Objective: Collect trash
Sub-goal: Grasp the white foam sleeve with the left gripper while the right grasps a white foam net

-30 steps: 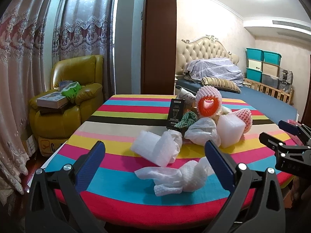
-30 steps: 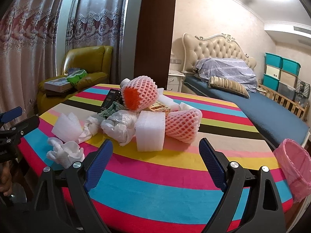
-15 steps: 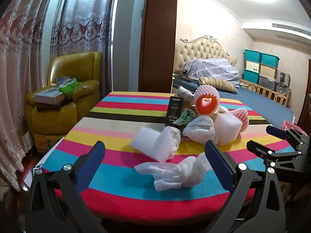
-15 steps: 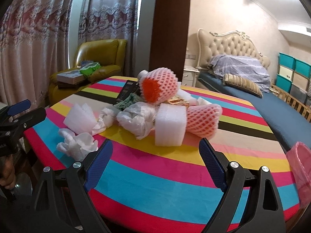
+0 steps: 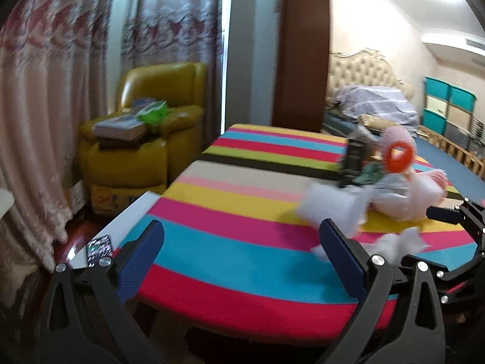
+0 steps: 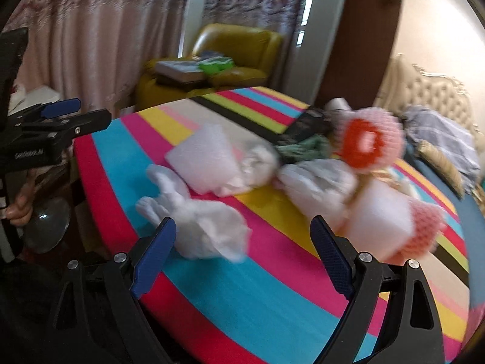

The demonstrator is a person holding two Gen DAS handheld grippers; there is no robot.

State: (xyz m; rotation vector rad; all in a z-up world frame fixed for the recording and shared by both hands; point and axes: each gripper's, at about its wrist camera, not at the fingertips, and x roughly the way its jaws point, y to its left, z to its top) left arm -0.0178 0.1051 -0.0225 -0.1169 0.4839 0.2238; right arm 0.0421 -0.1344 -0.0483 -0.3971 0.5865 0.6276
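Left wrist view: motion-blurred trash pile (image 5: 391, 182), details unreadable.

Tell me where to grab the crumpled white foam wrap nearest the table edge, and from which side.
Take the crumpled white foam wrap at its bulky middle, not the thin splayed ends. Approach from the near table edge with the right hand-held gripper, whose open jaws already flank it. It looks soft, so it should compress.

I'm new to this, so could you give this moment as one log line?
left gripper: open, empty | right gripper: open, nearest crumpled white wrap | trash pile: on striped table
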